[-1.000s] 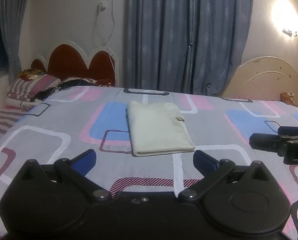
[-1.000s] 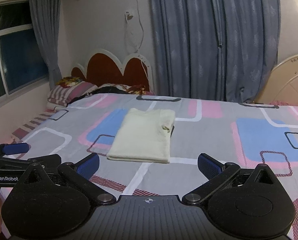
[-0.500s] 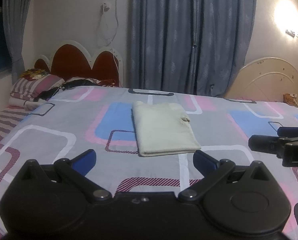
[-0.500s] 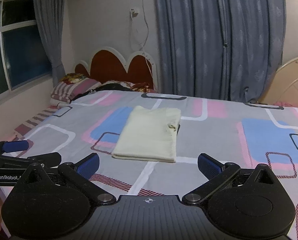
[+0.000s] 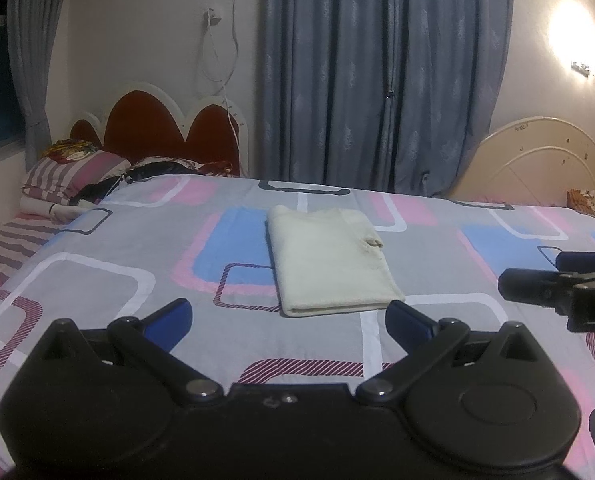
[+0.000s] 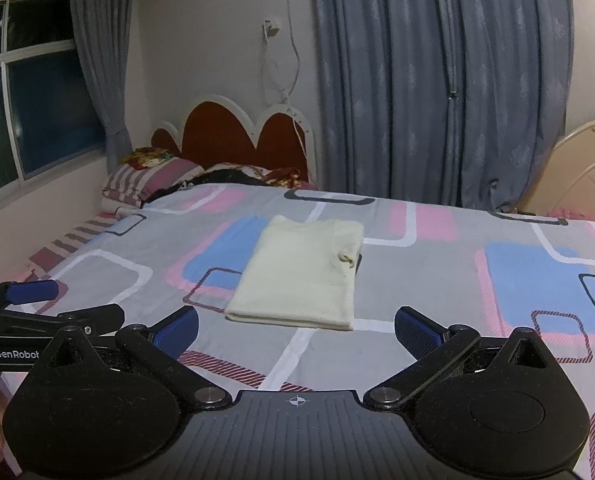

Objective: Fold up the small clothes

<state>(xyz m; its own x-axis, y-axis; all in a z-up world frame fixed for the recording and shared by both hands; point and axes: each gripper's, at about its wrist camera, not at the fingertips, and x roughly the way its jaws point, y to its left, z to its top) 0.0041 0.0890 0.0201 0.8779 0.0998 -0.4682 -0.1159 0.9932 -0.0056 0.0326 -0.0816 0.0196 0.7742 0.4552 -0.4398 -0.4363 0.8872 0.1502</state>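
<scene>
The left gripper and right gripper hung over the near edge of the bed, each with its blue-padded fingers spread wide apart and holding nothing. Just beyond them a cream garment lay folded into a neat rectangle on the patterned bedspread, touched by neither tool. Farther back, striped pillows rested against a red scalloped headboard, with grey-blue curtains behind.
</scene>
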